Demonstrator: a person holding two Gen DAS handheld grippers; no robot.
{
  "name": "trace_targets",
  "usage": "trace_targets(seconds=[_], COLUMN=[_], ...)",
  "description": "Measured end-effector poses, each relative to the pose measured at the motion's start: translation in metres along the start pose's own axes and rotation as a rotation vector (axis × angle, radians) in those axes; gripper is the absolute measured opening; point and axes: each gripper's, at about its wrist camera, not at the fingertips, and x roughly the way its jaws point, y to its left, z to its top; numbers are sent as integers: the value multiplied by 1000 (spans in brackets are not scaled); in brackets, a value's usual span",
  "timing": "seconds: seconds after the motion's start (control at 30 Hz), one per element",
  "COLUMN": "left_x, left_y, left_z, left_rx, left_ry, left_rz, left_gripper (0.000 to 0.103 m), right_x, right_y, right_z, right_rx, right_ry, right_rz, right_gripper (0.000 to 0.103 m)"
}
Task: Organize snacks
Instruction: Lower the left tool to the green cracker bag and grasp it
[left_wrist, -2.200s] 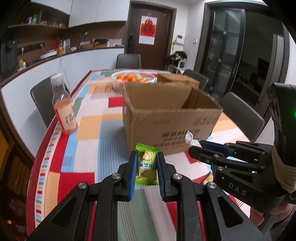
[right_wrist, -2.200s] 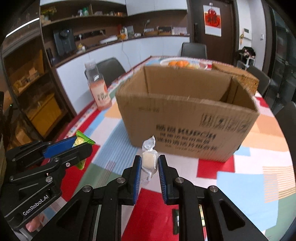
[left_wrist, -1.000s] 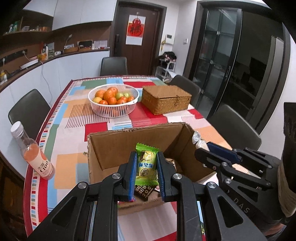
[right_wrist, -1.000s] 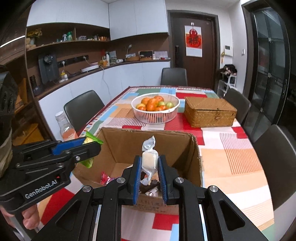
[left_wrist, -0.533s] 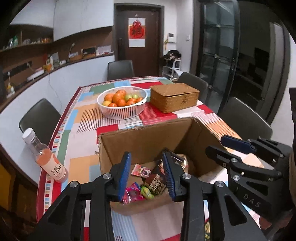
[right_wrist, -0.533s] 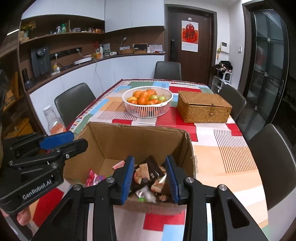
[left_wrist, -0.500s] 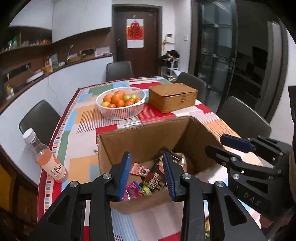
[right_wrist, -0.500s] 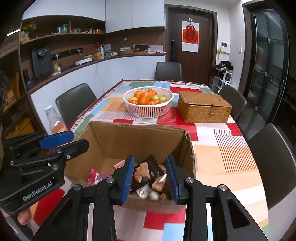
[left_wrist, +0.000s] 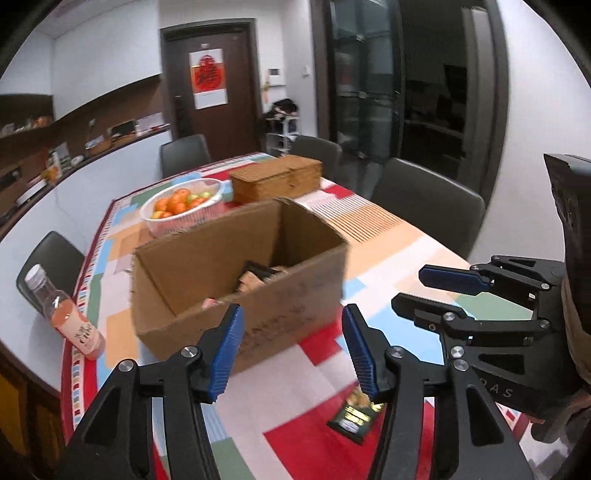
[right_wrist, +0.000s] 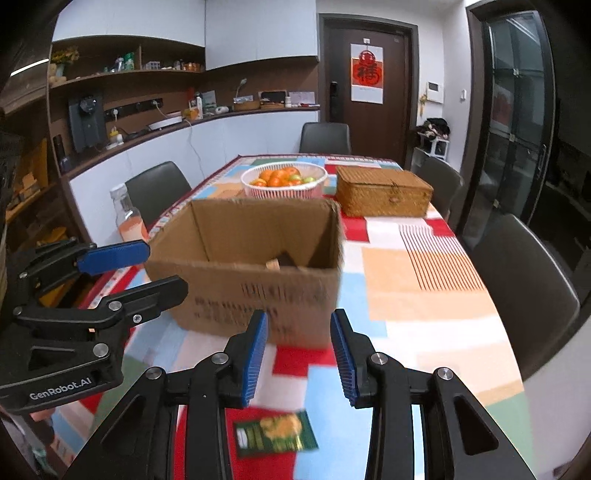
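The left wrist view looks into the box (left_wrist: 240, 280) from one corner and catches a few wrappers (left_wrist: 258, 278) against its far wall; the right wrist view faces the printed front and shows only a scrap of them over the rim. The right view alone takes in the shelves (right_wrist: 122, 74) and counter.

Both grippers slant down toward the table (right_wrist: 424, 295), short of the box and side by side. The left gripper (left_wrist: 291, 350) has its jaws opening, with nothing between them. The right gripper (right_wrist: 297, 354) stands partly spread, also empty.

A dark green packet (right_wrist: 275, 434) lies flat on the cloth on the near side of the box, below the right gripper, its long axis roughly across that view; it is blurred, so its print cannot be read. In the left view the packet (left_wrist: 352, 419) lies tilted, partly behind the right finger.

A bottle (left_wrist: 70, 317) stands left of the box; a fruit basket (right_wrist: 284, 181) and a wicker case (right_wrist: 384, 192) sit beyond it.
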Motion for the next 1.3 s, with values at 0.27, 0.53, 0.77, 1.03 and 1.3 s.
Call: trace_targets(seconds=[0.27,0.53,0.77,1.03,1.3], left_x=[27,56,87,117,136], left_y=[-34,-53,-64,-73,-77], left_z=[-24,-54,-78,-91,-96], left_rx=[71,113,145,185,199], left_ry=[111,232,356,441,473], left_rz=[-92,-149,-203,-197,-175], left_gripper=[61,62,63,64,64], right_x=[-2,11,23,35,44], right_y=[-17,-33,-39,-42,-46], right_z=[-48,-92,-115,-131,-138], right_rx=[43,112,151,178,182], right_ry=[105,235,319,378,411], right_rz=[-27,-50,-60,-60,-67], right_gripper=[41,41,41,41,41])
